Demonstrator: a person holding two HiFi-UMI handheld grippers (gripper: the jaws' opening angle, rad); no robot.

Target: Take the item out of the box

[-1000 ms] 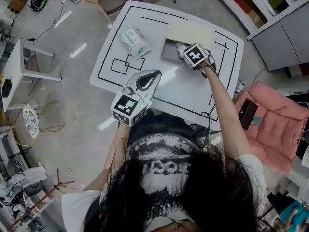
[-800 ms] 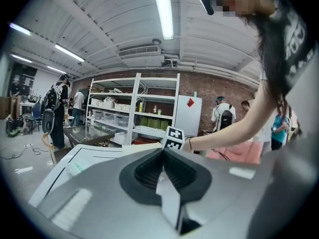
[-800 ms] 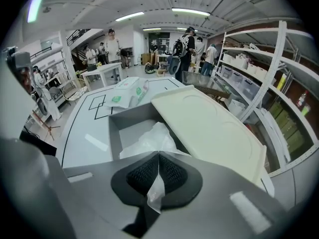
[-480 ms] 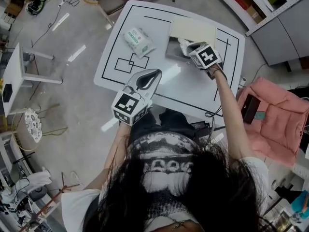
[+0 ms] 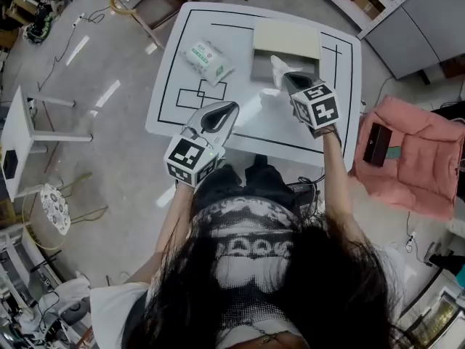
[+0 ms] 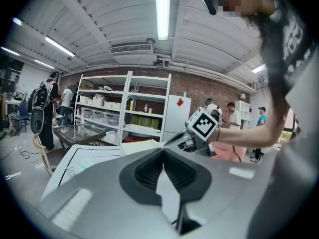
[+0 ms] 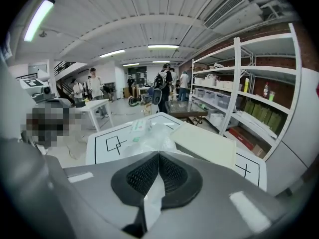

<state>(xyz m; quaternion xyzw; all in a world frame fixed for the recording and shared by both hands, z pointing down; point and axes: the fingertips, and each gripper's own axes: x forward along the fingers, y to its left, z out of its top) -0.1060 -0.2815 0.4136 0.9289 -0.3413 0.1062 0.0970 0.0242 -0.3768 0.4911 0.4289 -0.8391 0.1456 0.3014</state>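
We hold one crinkled, clear plastic bag (image 5: 277,66) by the one open box (image 5: 286,42).
Our right gripper (image 5: 285,79) pinches it; our left gripper (image 5: 231,108) is pressed together, empty; one green-and-white packet (image 5: 207,60).

Right gripper (image 5: 285,77) has been drawn back from inside the open box (image 5: 260,70) toward the person. It is now held past the box's near edge, over the table (image 5: 182,64). The clear plastic bag (image 5: 277,67), pinched in its closed jaws, has been raised with it and now trails from the tips over the box's near right corner. How far the bag has cleared the box cannot be told.
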